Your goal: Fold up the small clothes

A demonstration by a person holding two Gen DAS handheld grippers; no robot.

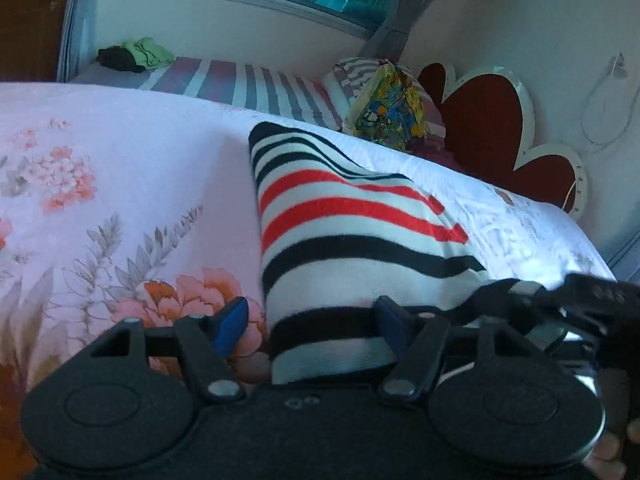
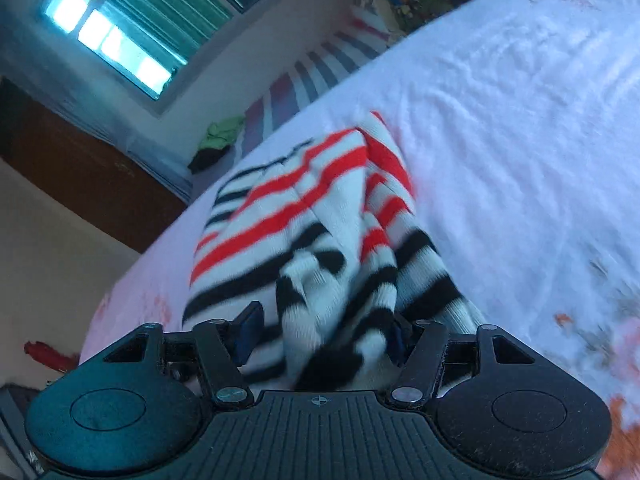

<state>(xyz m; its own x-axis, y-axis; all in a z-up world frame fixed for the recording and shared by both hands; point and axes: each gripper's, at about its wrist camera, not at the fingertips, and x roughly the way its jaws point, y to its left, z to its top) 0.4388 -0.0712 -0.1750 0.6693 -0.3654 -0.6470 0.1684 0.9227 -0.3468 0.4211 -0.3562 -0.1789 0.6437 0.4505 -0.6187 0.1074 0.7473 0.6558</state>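
Left tongs (image 1: pixel 312 320) sit low in frame with both blue-padded fingers (image 1: pixel 231 320) spread apart. The striped garment (image 1: pixel 344 232) (white with black and red bands) lies on the floral bedsheet (image 1: pixel 120 168), its near end between the fingers; the right pad touches the cloth, the left pad stands clear of it. A second tool (image 1: pixel 560 304) enters from the right, touching the garment's near right corner. Beyond, a striped mattress (image 1: pixel 248 84) carries a green and dark clothes pile (image 1: pixel 134 55) and a multicoloured bag (image 1: pixel 386 108). Red heart-shaped headboard (image 1: pixel 488 120) stands against the wall.
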